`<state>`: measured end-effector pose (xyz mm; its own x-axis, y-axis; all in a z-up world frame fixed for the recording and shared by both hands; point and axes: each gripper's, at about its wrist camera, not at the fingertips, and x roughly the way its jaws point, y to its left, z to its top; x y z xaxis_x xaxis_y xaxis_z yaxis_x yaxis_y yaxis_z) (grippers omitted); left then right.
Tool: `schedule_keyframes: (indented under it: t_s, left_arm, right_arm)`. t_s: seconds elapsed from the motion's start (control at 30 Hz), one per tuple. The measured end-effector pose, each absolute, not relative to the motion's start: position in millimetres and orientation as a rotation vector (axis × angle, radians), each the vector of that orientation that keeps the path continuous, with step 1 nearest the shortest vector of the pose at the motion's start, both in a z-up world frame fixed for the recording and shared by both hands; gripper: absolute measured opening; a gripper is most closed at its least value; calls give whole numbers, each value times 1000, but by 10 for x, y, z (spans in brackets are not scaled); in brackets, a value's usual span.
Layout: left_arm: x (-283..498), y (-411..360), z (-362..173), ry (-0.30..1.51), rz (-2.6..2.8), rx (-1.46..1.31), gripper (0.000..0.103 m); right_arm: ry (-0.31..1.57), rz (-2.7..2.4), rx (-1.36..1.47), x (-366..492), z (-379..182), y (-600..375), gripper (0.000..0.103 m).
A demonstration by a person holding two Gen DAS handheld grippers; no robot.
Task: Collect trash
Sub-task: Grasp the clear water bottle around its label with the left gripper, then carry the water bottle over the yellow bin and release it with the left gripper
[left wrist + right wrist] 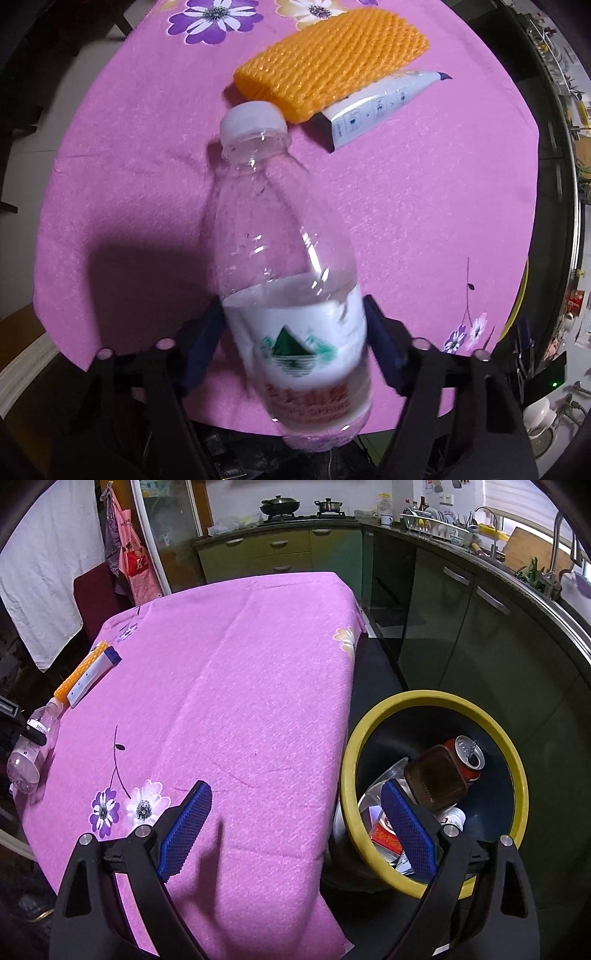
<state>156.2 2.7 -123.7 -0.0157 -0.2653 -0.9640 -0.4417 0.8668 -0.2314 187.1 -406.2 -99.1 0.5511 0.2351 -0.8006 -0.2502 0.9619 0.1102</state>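
Observation:
A clear plastic water bottle [291, 280] with a white cap and a white label lies on the pink tablecloth [424, 221]. My left gripper [293, 306] points down over it, and its blue pads [207, 343] press against the label on both sides. The right wrist view shows the same bottle [33, 746] at the table's far left edge. Beyond the cap lie an orange foam net [332, 59] and a white tube [384, 103], partly under the net. My right gripper [295, 790] hangs open over the table's near corner with nothing between its fingers.
A bin with a yellow rim [517, 775] stands on the floor right of the table and holds a red can [467, 757], a brown jar [436, 779] and other packaging. Green kitchen cabinets [461, 627] run behind it. A chair with cloth [44, 572] stands at the far left.

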Motion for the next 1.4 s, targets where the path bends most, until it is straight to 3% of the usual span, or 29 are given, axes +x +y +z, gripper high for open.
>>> schedule_keyframes:
  t_s: [0.57, 0.87, 1.1, 1.4]
  left_arm:
    - [1179, 251, -1126, 1596, 68, -464, 62]
    - [1166, -99, -843, 1518, -102, -311, 62]
    - [1400, -953, -598, 1462, -310, -107, 62]
    - [1878, -2795, -258, 1352, -719, 161, 62]
  right_arm:
    - [954, 303, -31, 1828, -971, -3959, 92]
    - [943, 323, -54, 1773, -891, -3805, 92]
    - [905, 238, -54, 1524, -647, -4069, 92]
    - [866, -2, 60, 884, -415, -4952, 92]
